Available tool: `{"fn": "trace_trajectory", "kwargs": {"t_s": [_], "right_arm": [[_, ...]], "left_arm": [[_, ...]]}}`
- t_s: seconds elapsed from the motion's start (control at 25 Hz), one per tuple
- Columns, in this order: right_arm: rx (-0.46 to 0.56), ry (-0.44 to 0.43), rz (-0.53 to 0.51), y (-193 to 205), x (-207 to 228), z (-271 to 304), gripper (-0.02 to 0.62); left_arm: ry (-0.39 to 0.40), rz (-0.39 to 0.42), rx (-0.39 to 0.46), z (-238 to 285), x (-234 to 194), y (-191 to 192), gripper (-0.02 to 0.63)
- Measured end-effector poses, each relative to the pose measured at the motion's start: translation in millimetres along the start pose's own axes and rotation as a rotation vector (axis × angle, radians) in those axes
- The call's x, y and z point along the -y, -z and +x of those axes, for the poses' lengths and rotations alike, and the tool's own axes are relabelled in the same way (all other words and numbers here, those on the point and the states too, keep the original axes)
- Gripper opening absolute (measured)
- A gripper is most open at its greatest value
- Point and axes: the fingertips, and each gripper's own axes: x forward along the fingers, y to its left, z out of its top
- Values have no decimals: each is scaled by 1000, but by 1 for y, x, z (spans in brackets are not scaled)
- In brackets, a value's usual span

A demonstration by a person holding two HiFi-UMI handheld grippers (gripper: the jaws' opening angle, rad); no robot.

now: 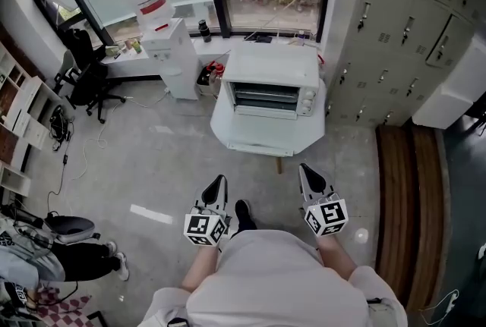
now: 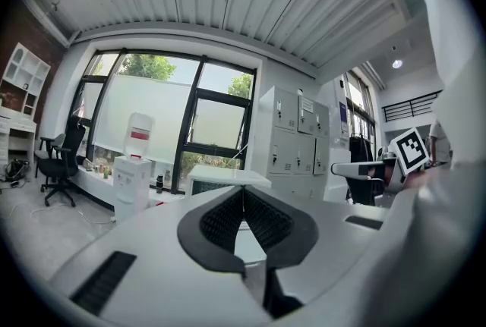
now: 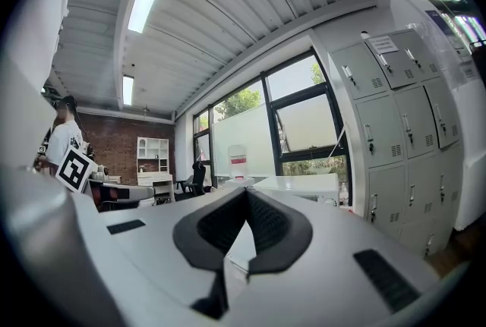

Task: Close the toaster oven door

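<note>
Facing the toaster oven [image 1: 269,83] at the table's [image 1: 225,128] far edge, left gripper [image 1: 218,183] and right gripper [image 1: 307,172], jaws together, hold nothing.

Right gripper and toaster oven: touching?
Apart. The head view shows the right gripper near the person's body, with floor between it and the toaster oven.

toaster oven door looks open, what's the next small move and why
Probably step closer and reach the right gripper toward the white toaster oven on the white table. Its racks show, so the door seems down, and both shut, empty grippers, the left gripper too, sit well short of it.
</note>
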Motion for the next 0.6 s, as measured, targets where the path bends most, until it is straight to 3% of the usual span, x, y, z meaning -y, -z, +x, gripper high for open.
{"fn": "trace_trajectory", "kwargs": {"t_s": [0.24, 0.6], "right_arm": [[-12, 31, -5, -1, 14, 51, 8], [-7, 111, 3, -16, 40, 146, 8]], "left_arm": [[17, -49, -3, 47, -39, -5, 20], [93, -24, -29, 139, -105, -30, 20]]}}
